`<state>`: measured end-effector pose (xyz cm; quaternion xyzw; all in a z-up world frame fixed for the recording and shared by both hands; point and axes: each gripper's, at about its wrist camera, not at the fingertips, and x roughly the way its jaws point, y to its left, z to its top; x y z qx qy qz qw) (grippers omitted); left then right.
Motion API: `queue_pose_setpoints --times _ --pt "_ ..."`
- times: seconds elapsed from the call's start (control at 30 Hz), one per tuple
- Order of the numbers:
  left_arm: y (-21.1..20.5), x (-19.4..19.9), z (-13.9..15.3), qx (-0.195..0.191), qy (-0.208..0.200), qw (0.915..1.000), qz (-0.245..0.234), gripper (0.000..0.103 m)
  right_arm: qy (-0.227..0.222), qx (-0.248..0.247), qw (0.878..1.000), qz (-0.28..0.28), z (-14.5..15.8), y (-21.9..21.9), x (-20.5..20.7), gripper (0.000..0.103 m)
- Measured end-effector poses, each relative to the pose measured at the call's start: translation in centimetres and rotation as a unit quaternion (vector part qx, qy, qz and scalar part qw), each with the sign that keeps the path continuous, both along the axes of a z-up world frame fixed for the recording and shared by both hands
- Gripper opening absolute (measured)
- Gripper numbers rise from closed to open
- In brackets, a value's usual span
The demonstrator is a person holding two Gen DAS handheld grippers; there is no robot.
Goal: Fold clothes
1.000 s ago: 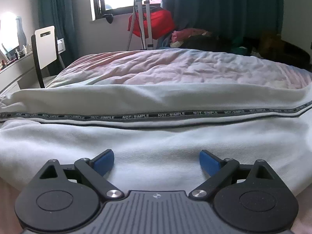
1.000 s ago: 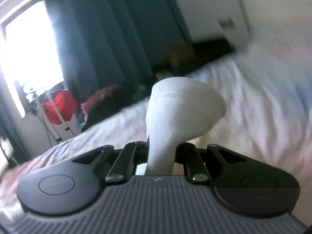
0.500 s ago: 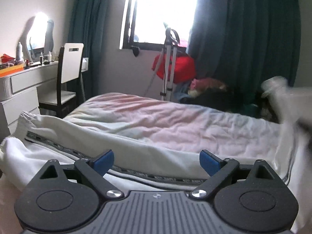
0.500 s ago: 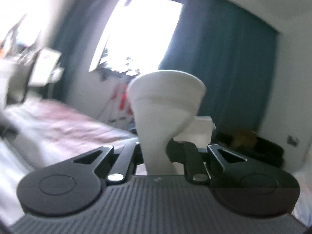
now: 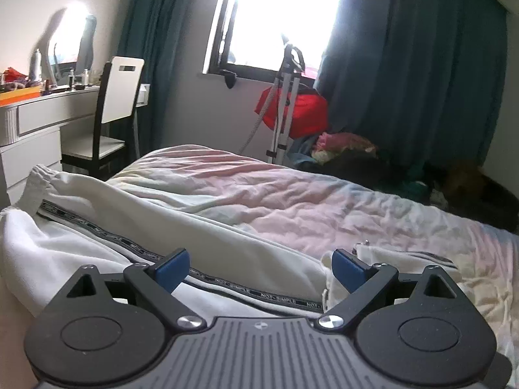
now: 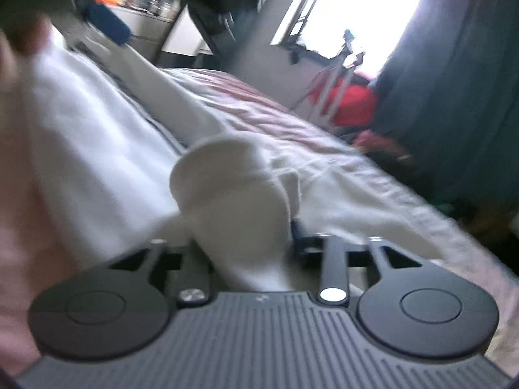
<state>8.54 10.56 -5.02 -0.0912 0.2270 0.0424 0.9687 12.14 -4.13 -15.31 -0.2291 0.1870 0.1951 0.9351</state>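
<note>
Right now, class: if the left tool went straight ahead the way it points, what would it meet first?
Most likely the white jogging trousers with the black lettered side stripe, which lie on the bed directly ahead of the open left tool. Beyond them is the rumpled pinkish bedcover. Depth is hard to judge.

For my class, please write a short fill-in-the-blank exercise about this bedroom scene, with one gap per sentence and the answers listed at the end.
1. The left gripper has its fingers ____, holding nothing.
2. The right gripper is clamped on a bunch of ____ fabric.
3. The white trousers with a lettered side stripe lie on the ____.
4. The bag hanging under the window is ____ in colour.

Answers: open; white; bed; red
</note>
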Motion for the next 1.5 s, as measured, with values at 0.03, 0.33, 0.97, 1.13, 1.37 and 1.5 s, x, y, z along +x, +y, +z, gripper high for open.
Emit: queue_pose_setpoints --times 0.03,0.33,0.97,1.13,1.37,1.5 --pt "-0.1 -0.1 -0.1 -0.003 0.002 1.0000 -0.005 0.096 0.016 0.015 1.000 0.021 0.4 -0.4 -0.5 0.073" --pt "-1.6 -0.9 -1.6 -0.011 0.007 0.9983 -0.057 0.096 0.118 0.189 0.975 0.022 5.2 -5.6 -4.7 0.086" --pt "-6.7 1.1 -8.1 0.119 0.097 0.9829 -0.102 0.098 0.129 0.259 0.942 -0.169 2.0 -13.0 3.4 0.085" --pt "-6.0 1.1 -7.7 0.095 0.094 0.9859 -0.100 0.097 0.146 0.241 0.943 -0.180 0.1 -12.5 3.6 0.085" --pt "-2.1 -1.0 -4.8 0.000 0.075 0.9963 -0.041 0.097 0.139 0.238 0.943 -0.185 -0.1 -12.5 3.2 0.086" --pt "1.2 -2.1 -2.8 -0.042 0.063 0.9967 0.028 0.097 0.127 0.234 0.945 -0.193 -0.2 -11.9 2.8 0.086"
